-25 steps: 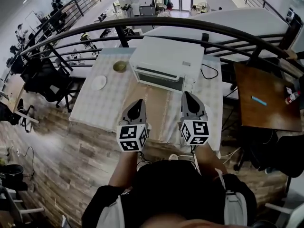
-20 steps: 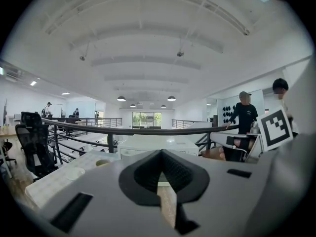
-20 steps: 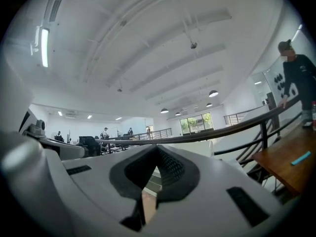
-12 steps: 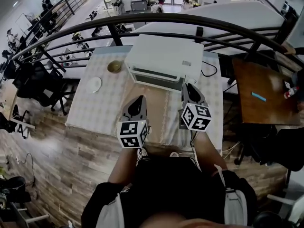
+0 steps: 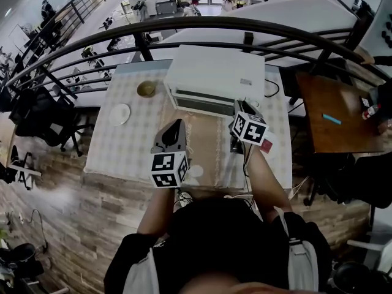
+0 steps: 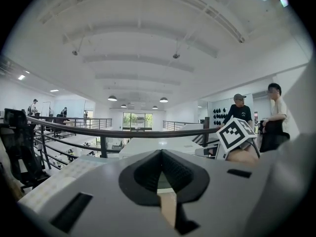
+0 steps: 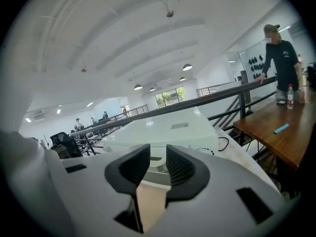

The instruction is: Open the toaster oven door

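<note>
A white toaster oven point(image 5: 214, 78) stands at the far side of the checked table point(image 5: 131, 143), its door point(image 5: 202, 103) closed and facing me. My right gripper point(image 5: 240, 107) is right at the oven's front right corner. Its jaws are opening, with a gap and nothing between them in the right gripper view point(image 7: 158, 149); the oven point(image 7: 170, 130) lies just ahead. My left gripper point(image 5: 174, 129) hovers over the table, short of the door. Its jaws meet in the left gripper view point(image 6: 160, 153).
A small bowl point(image 5: 146, 89) and a white plate point(image 5: 119, 113) lie left of the oven. A black cord point(image 5: 273, 90) runs off its right side. A dark railing point(image 5: 202, 24) curves behind the table. A wooden table point(image 5: 334, 133) with a blue item point(image 5: 331, 119) stands to the right.
My right gripper has moved forward and up to the oven's front right corner and its jaws have parted. The left gripper has hardly moved.
</note>
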The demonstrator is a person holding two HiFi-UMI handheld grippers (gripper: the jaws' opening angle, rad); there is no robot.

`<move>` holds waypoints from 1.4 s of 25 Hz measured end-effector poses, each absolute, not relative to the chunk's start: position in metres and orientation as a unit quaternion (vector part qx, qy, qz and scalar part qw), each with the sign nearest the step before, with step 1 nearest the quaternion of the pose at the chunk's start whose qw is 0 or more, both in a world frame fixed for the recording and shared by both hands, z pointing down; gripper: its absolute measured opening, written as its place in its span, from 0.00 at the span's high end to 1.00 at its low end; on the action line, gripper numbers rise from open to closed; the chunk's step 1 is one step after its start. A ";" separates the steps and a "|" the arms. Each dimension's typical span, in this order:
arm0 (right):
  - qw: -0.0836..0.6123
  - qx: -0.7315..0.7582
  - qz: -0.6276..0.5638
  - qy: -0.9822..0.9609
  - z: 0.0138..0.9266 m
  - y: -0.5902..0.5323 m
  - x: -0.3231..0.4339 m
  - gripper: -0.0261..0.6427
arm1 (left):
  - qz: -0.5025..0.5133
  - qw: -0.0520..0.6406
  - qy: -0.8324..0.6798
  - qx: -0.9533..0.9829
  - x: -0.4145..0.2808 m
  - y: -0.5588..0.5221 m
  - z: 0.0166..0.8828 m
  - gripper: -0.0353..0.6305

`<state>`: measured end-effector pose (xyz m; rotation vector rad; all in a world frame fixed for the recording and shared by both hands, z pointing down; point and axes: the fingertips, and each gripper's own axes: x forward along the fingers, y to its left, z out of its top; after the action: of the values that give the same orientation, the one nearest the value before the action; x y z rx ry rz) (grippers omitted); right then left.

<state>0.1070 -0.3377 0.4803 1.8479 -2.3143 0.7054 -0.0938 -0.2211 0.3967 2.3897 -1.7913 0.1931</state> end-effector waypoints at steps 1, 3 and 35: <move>0.055 0.610 0.234 -0.755 0.484 -0.342 0.106 0.83 | 0.064 0.075 -0.596 0.797 -0.098 -0.222 0.397 0.93; 0.071 0.618 0.237 -0.746 0.491 -0.351 0.105 0.83 | 0.064 0.078 -0.595 0.797 -0.107 -0.224 0.398 0.93; 0.140 0.658 0.237 -0.701 0.530 -0.350 0.097 0.83 | 0.058 0.113 -0.523 0.843 -0.130 -0.252 0.431 0.93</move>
<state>0.0969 -0.3502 0.5302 1.8998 -2.0254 0.6861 -0.1297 -0.2520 0.4310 2.4736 -1.5338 0.1715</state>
